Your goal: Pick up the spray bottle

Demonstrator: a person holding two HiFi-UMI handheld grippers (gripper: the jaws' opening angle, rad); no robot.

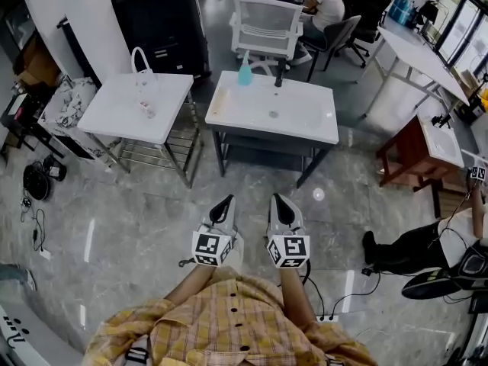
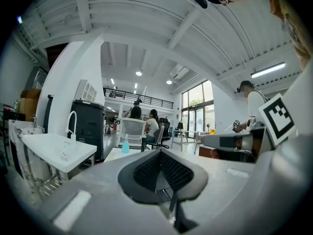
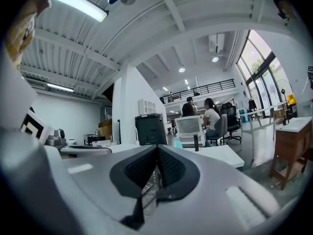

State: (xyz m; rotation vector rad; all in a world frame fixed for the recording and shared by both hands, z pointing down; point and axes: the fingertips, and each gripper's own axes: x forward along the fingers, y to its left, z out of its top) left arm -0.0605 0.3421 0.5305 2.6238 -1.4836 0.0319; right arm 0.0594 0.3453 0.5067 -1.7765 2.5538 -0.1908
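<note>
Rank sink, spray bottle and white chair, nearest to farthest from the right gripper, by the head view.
1. Sink: straight ahead, its front edge closest.
2. Spray bottle: at the sink's far rim.
3. Chair: behind the sink, farthest.

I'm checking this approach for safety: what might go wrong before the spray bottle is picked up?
1. The left tongs and right tongs are both shut; unless one opens in time, it may knock the spray bottle over.
2. The bottle stands at the far edge of the sink counter, beside the black faucet; a nudge could push it off the back.
</note>
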